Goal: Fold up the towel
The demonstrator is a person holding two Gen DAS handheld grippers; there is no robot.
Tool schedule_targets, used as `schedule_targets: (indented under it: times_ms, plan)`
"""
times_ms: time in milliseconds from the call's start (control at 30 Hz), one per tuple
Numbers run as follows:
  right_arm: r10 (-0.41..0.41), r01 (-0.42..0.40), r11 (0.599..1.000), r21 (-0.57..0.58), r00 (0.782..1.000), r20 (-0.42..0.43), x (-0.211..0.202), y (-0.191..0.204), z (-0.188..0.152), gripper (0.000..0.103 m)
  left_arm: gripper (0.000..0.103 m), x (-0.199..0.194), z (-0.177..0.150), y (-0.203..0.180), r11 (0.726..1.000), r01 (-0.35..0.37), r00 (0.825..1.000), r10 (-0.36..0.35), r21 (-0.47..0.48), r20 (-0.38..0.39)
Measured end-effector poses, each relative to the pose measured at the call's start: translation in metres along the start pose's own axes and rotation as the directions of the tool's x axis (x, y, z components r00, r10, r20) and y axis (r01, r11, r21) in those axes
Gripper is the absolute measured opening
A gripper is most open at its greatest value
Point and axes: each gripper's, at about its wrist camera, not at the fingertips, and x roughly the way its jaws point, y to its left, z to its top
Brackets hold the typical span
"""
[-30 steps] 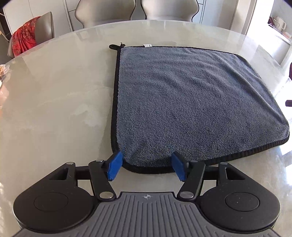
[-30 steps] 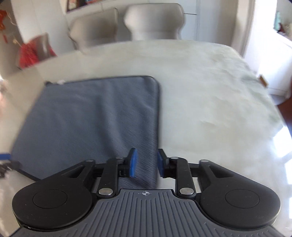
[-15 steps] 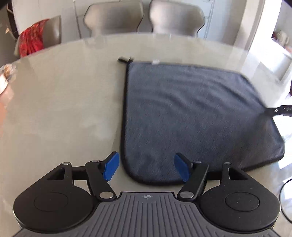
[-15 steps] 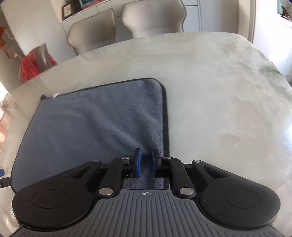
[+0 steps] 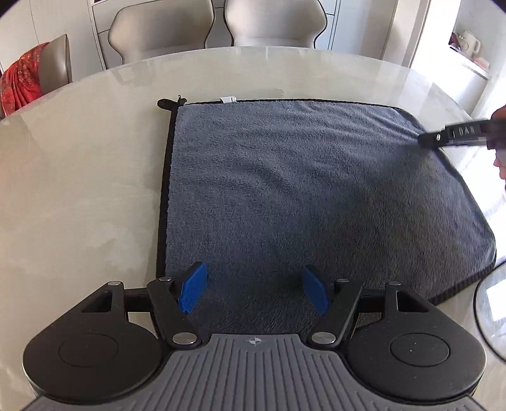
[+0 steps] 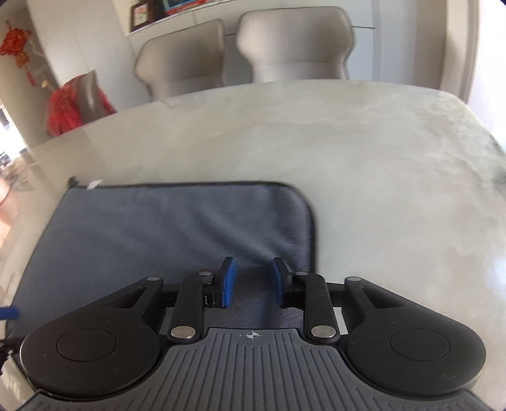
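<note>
While the towel (image 5: pixel 300 196) lies flat and unfolded on the tabletop (image 5: pixel 82 177), dark hem all round and a small white tag at its far edge, I judge the first fold has not begun. My left tool (image 5: pixel 254 291) hangs over the near left corner with its blue pads spread wide, nothing between them. My right tool (image 6: pixel 251 281) sits over the near right part of the cloth, just inside the right hem, its pads partly apart and empty; a soft ridge of fabric runs away from its tips. To do this step well, I think I should bring each tool down onto the hem itself rather than the middle of the pile, pinch only one layer, and close both at matching spots so the edge lifts level. Then I would carry the near edge toward the far one, keeping the cloth taut between the tools. Chairs (image 5: pixel 218 25) stand beyond the tabletop.
</note>
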Motion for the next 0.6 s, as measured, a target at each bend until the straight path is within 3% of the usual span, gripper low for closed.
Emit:
schedule_targets:
  times_ms: [67,133,267,400,533,600]
  plan:
    - [-0.009,0.009,1.0,0.022,1.0,-0.01,0.0,-0.003,0.003,0.022,0.071,-0.003,-0.002,0.004,1.0,-0.007,1.0,0.007,-0.016,-0.005]
    - [-0.034,0.034,0.999,0.019,0.999,-0.008,-0.008,0.006,0.003,0.034,0.071,-0.005,-0.002,0.01,0.999,-0.008,1.0,0.008,-0.053,-0.004]
    - [0.054,-0.054,0.999,-0.008,0.999,0.01,-0.036,0.029,-0.016,0.037,0.071,-0.01,0.009,0.029,0.994,-0.012,0.999,0.016,-0.11,0.034]
    - [0.178,-0.178,0.984,-0.002,0.983,-0.044,-0.062,0.056,-0.056,0.037,0.07,-0.004,0.03,0.049,0.99,-0.028,0.997,0.037,-0.14,0.062]
    - [0.239,-0.242,0.97,-0.019,0.966,-0.102,-0.08,0.08,-0.087,0.037,0.068,0.014,0.047,0.081,0.956,0.11,0.994,-0.106,-0.273,0.029]
    - [0.24,-0.246,0.969,-0.035,0.963,-0.126,-0.086,0.09,-0.097,0.037,0.069,0.021,0.051,0.091,0.937,0.133,0.991,-0.13,-0.322,0.03]
